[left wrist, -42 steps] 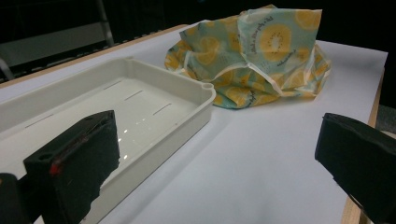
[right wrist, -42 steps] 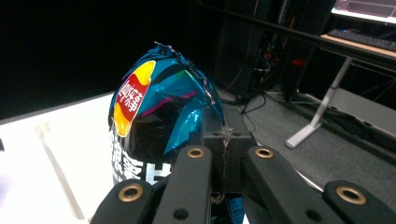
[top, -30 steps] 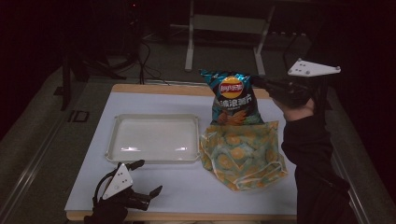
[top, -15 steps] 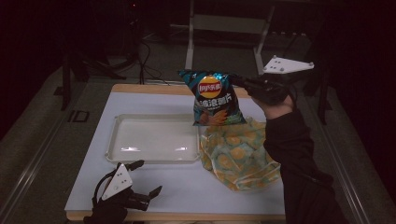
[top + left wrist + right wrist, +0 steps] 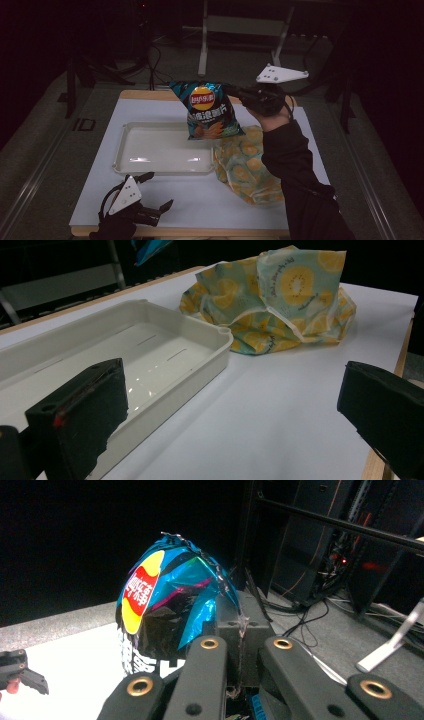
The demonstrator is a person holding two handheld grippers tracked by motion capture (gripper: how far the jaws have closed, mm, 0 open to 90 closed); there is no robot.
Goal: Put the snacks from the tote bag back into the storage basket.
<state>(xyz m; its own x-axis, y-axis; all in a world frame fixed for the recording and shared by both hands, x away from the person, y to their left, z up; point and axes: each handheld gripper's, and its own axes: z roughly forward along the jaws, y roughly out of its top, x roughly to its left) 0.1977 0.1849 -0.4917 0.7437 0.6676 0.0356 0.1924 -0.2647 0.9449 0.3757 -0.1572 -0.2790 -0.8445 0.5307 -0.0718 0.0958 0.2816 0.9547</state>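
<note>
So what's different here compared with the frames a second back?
The right gripper, shut on the chip bag's top corner, has carried it leftward from above the patterned cloth bag to over the white tray's right end. The left gripper, jaws open, the tray and the cloth bag stayed put.

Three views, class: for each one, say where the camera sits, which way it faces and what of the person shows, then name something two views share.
High view: above the table's near side, facing forward and down; sleeve, right gripper holding the chip bag.
Left gripper view: rides the left gripper, jaws apart, facing the tray and lemon-print cloth.
Right gripper view: looks along shut jaws at the bag.
Shared: high and left gripper views both show tray and cloth.
</note>
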